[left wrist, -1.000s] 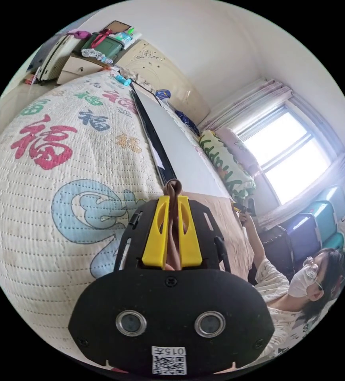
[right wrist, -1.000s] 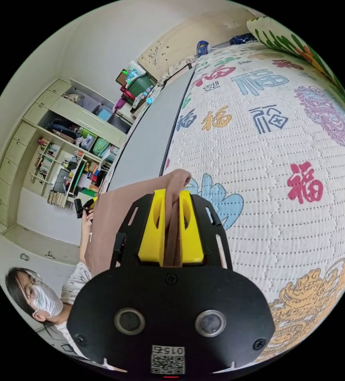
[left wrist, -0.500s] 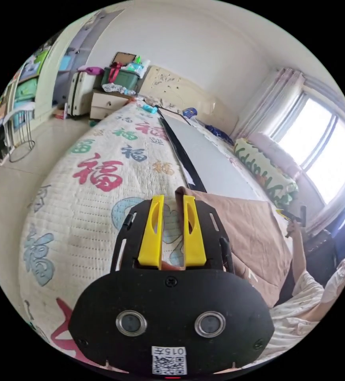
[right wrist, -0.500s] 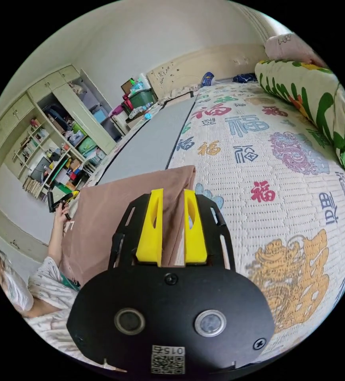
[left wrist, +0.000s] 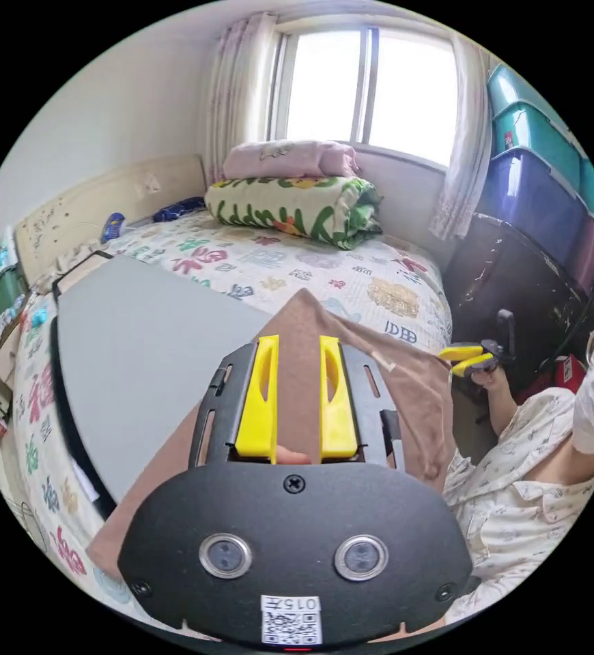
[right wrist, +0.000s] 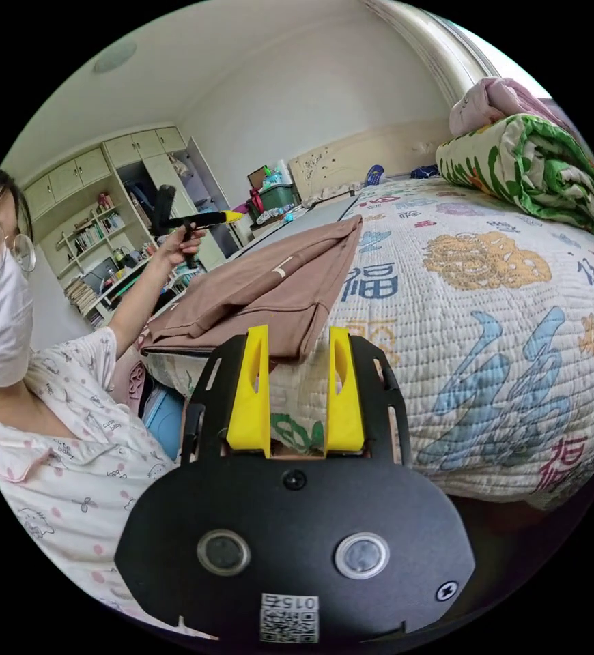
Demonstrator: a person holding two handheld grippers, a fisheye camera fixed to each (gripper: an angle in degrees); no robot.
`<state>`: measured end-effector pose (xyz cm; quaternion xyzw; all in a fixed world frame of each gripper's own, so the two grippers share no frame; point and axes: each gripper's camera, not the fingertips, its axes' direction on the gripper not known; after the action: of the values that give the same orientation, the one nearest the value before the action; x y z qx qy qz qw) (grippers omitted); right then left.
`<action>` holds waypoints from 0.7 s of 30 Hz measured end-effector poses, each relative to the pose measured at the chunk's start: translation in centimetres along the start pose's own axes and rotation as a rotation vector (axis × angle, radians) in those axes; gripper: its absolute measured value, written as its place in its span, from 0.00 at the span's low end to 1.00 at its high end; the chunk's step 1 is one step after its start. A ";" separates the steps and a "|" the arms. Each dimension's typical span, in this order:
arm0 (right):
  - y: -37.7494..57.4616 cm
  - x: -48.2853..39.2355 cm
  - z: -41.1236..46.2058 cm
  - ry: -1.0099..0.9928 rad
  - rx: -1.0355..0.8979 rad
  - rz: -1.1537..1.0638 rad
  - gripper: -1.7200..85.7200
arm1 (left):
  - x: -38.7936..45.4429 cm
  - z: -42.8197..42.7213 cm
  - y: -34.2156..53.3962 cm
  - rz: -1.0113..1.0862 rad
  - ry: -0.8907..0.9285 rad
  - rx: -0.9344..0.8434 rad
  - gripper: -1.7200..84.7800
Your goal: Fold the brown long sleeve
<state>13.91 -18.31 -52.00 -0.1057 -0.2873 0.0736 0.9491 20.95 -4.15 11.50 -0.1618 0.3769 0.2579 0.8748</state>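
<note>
Brown long-sleeve garment [right wrist: 270,286] lying folded on the bed's patterned quilt [right wrist: 488,327].
It lies near the bed's edge, partly over a grey flat board [left wrist: 147,341]. Left tool [left wrist: 295,368] hangs above it, yellow jaws apart, gripping nothing; right tool [right wrist: 297,361] (also spread and empty) sits just off the garment's near corner.

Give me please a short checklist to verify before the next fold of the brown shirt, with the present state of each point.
1. Left gripper jaws apart, holding nothing: ok.
2. Right gripper jaws apart, holding nothing: ok.
3. Brown long sleeve lies on the bed, partly on the grey board: ok.
4. Garment lies flat, without bunching: ok.
5. Sleeves tucked in evenly: cannot tell.
6. Near edge hangs past the bed edge: not ok.
</note>
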 end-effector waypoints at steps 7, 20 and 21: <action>4.3 2.8 -0.9 -0.026 0.053 0.004 0.14 | 1.7 9.6 -14.9 -0.045 -0.172 -0.176 0.16; 13.5 10.3 -4.6 -0.119 0.222 0.025 0.03 | 0.7 10.8 -16.1 0.003 -0.334 -0.360 0.05; 14.2 10.5 -5.2 -0.096 0.239 0.012 0.03 | 1.1 9.8 -15.8 0.000 -0.343 -0.322 0.04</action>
<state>24.34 -3.34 -54.09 0.0103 -0.3211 0.1179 0.9396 36.29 -12.01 18.54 -0.2533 0.1765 0.3383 0.8889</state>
